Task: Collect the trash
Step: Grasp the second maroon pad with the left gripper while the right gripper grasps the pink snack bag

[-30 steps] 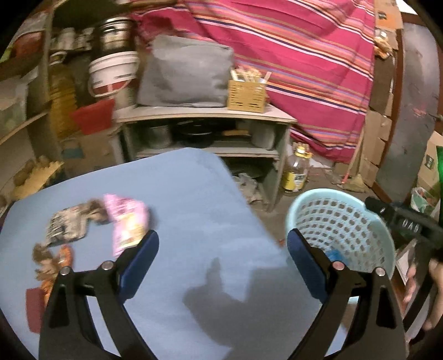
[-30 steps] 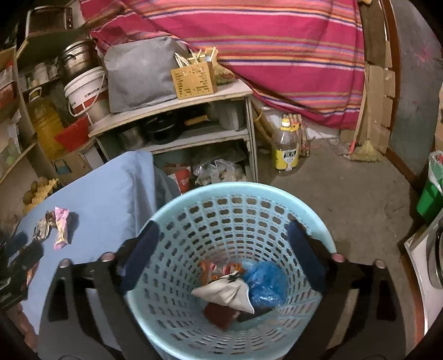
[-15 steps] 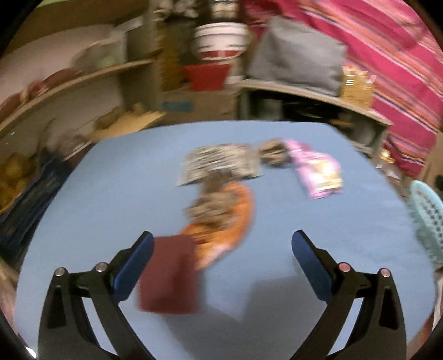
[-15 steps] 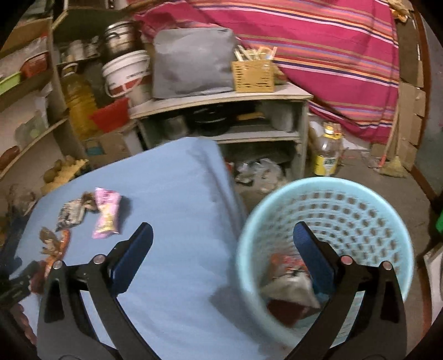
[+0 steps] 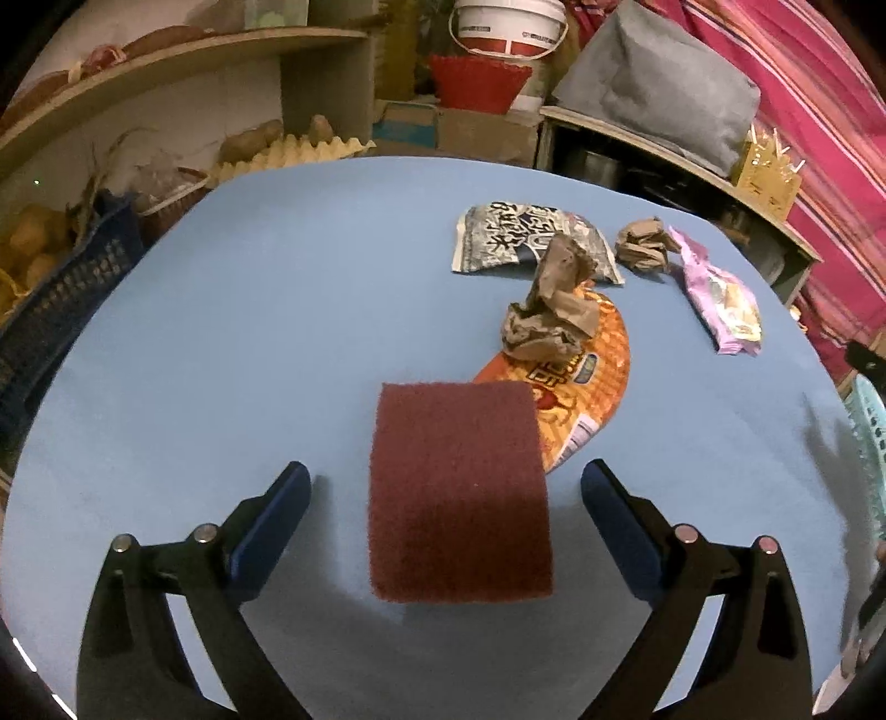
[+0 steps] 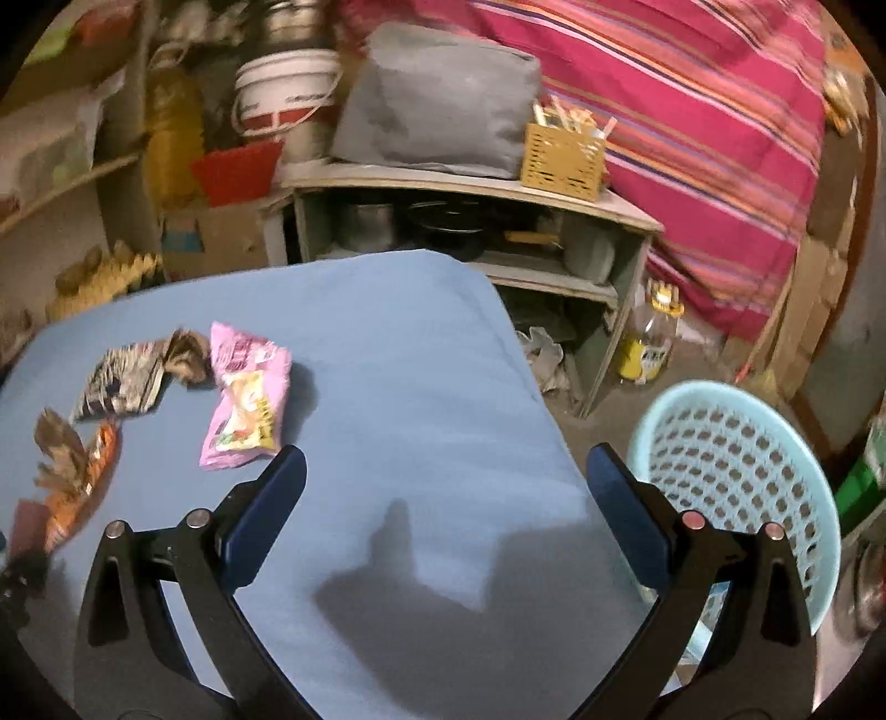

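Trash lies scattered on a blue-covered table [image 5: 232,343], seen from both wrist cams. L gripper [image 5: 443,498] hangs over the near part of the table w/ its jaws wide apart but closing; a dark red scouring pad [image 5: 457,493] lies flat between them, untouched by either blue finger pad [image 5: 268,531]. Just beyond the pad, and partly under its far right corner, sits an orange snack wrapper [image 5: 598,382], w/ a crumpled brown paper wad [image 5: 551,315] resting on top of it. Farther back: a black-and-white printed wrapper [image 5: 509,238], a smaller brown paper ball [image 5: 645,243] beside it, and a pink snack packet [image 5: 720,299] toward the table's right edge. R gripper [image 6: 443,498] hovers over bare blue cloth nearer the table's right side, jaws spread wide w/ nothing between them (only its own shadow falls on the cloth). From that cam the pink packet lies just left of the left finger, other wrappers farther left, somewhat blurred. Light-blue perforated basket [image 6: 742,471] stands on the floor beside the table, right of the R gripper; its contents can't be made out in this view. Behind: a wooden shelf unit [image 6: 470,188] carrying a grey bag [image 6: 437,94] and a yellow crate [image 6: 562,160], a white bucket [image 5: 506,27], a striped pink-red cloth [image 6: 692,111].
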`<state>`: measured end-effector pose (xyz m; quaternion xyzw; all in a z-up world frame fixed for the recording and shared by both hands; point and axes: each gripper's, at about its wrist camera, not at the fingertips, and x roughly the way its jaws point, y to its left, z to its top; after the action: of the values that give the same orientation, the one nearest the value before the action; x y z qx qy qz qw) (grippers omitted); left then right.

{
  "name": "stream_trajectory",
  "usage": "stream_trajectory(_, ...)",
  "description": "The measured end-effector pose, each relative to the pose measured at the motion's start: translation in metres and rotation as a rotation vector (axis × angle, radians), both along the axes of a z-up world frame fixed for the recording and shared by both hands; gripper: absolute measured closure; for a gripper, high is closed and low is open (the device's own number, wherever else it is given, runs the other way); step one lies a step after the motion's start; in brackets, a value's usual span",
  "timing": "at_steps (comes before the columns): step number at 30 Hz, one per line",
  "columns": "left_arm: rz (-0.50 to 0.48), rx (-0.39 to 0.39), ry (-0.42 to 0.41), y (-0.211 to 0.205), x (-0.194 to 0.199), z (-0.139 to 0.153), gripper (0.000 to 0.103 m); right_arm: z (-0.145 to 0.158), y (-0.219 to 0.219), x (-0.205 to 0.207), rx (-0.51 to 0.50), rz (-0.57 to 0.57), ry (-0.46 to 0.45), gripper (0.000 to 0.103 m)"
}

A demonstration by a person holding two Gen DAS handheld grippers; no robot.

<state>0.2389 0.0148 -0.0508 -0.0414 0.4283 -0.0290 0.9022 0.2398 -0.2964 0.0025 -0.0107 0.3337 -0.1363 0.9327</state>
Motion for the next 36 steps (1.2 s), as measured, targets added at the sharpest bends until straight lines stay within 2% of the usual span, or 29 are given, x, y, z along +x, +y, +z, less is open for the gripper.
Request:
stream_trajectory(2,-0.018,-0.006,0.013,0.000,0.003,-0.002,0.028,-0.005,0.011,0.006,-0.011,0.030,0.014,0.005)
stream_trajectory(4,-0.031,0.007,0.007,-0.002,0.004,-0.001,0.034,-0.008,0.016,0.009,0.000,0.051,0.025,0.005)
stream_trajectory(5,-0.036,0.012,0.005,-0.002,0.004,-0.001,0.040,-0.011,0.020,0.012,0.007,0.066,0.033,0.005)
stream_trajectory(8,-0.043,0.003,-0.002,0.002,0.004,0.000,0.040,-0.016,0.030,0.018,0.015,0.110,0.048,0.005)
stream_trajectory(10,-0.034,0.030,-0.018,0.005,0.003,0.003,0.040,-0.019,0.036,0.022,0.024,0.150,0.052,0.005)
stream_trajectory(12,-0.032,0.066,-0.045,0.006,0.001,0.009,0.040,-0.021,0.038,0.024,0.071,0.198,0.050,0.005)
stream_trajectory(15,-0.023,0.075,-0.079,0.012,0.005,0.024,0.040,-0.023,0.041,0.034,0.165,0.228,0.064,0.005)
stream_trajectory(22,0.003,0.139,-0.177,0.025,0.029,0.058,0.040,-0.029,0.070,0.063,0.049,0.217,0.113,0.005)
stream_trajectory(24,0.022,0.106,-0.197,0.032,0.035,0.062,0.040,-0.031,0.078,0.071,0.019,0.216,0.122,0.005)
stream_trajectory(27,0.041,0.047,-0.184,0.038,0.043,0.064,0.040,-0.037,0.084,0.083,0.001,0.209,0.148,0.005)
stream_trajectory(32,0.051,0.028,-0.173,0.043,0.052,0.063,0.040,-0.047,0.083,0.100,-0.002,0.203,0.194,0.005)
stream_trajectory(36,0.070,0.028,-0.177,0.051,0.056,0.064,0.040,-0.055,0.074,0.109,0.050,0.194,0.239,0.022)
